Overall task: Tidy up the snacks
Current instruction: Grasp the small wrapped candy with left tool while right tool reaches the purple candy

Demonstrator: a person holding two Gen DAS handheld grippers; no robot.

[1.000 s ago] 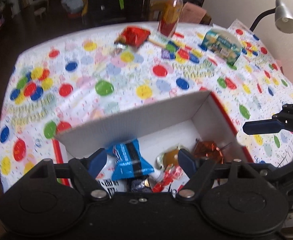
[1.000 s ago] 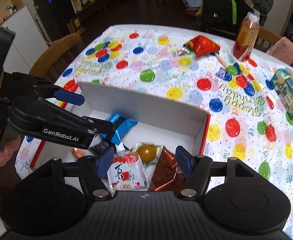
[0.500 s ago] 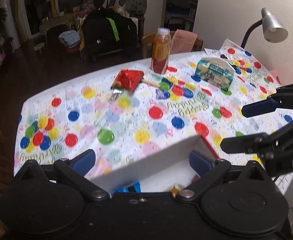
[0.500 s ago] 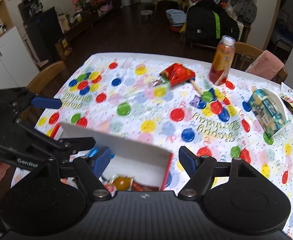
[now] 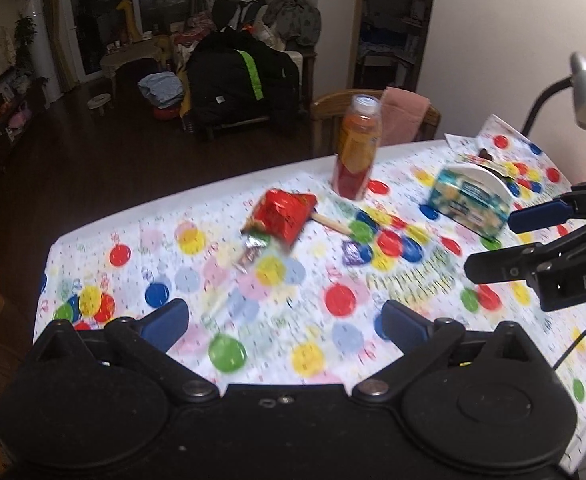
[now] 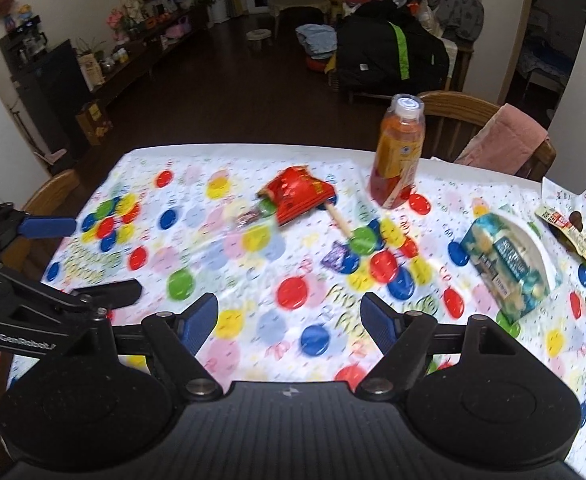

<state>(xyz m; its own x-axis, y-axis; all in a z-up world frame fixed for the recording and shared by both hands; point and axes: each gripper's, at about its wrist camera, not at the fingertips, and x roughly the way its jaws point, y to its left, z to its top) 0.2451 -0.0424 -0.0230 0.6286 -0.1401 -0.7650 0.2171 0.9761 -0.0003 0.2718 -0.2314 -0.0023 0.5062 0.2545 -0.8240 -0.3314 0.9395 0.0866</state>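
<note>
A red snack bag (image 5: 285,214) (image 6: 297,194) lies mid-table on the spotted cloth, with a small green wrapped candy (image 5: 255,242) (image 6: 259,210) at its near corner. A wooden stick (image 5: 331,222) (image 6: 339,220) lies just right of the bag, and a small purple wrapper (image 5: 351,252) (image 6: 333,256) nearer to me. My left gripper (image 5: 285,324) is open and holds nothing, well short of the snacks. My right gripper (image 6: 289,320) is open and holds nothing too. Each gripper shows in the other's view, the right one (image 5: 533,240) and the left one (image 6: 73,256). The box is out of view.
An orange drink bottle (image 5: 357,152) (image 6: 397,152) stands behind the snacks. A teal tissue pack in a white holder (image 5: 473,196) (image 6: 509,260) sits to the right, wrappers (image 6: 569,224) beyond it. A desk lamp (image 5: 585,92) leans in. Wooden chairs (image 6: 453,120) ring the table.
Both grippers have risen and tilted up away from the white box of snacks, which has dropped out of view. The far part of the table now fills both views.
</note>
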